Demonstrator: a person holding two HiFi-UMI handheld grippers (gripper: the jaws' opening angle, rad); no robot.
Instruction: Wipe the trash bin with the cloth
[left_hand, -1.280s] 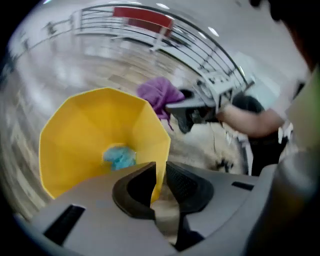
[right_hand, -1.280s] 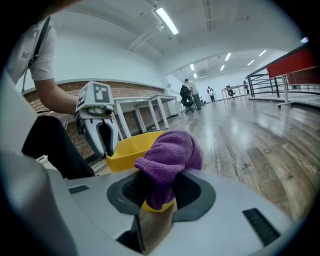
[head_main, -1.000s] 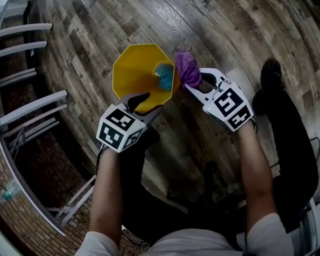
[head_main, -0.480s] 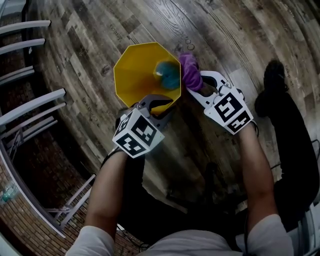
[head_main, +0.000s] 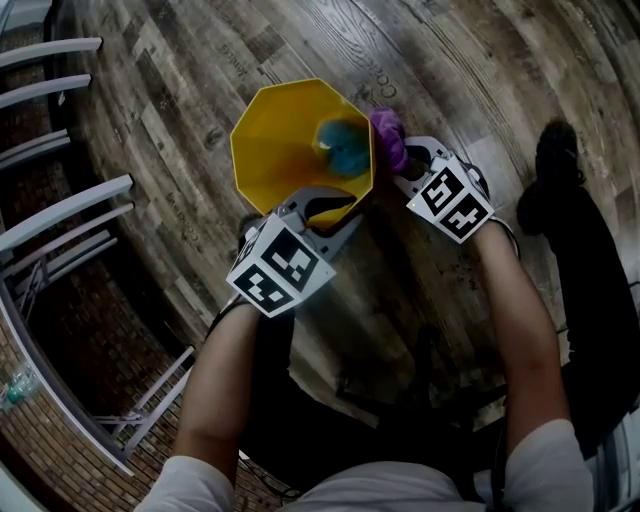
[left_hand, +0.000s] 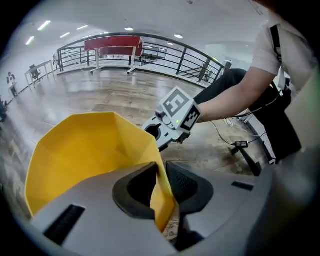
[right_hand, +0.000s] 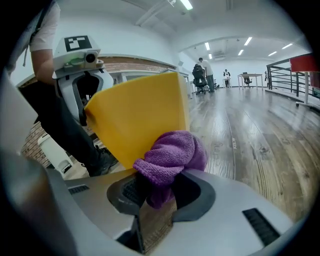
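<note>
Left gripper (left_hand: 161, 172), jaws just closing, pinches the trash bin (left_hand: 85, 150) wall; right gripper (right_hand: 161, 192) clamps the purple cloth (right_hand: 170, 152), bin wall straight ahead.

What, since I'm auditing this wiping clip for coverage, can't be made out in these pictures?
The teal thing inside the yellow octagonal plastic trash bin: head view, too blurred to identify.
Where the purple fluffy cloth meets the bin's outer wall: right gripper view, the bunched cloth covers it; head view, the rim hides it.
The cloth's full size: it is bunched in the right gripper.
The distant people: right gripper view, too small.
</note>
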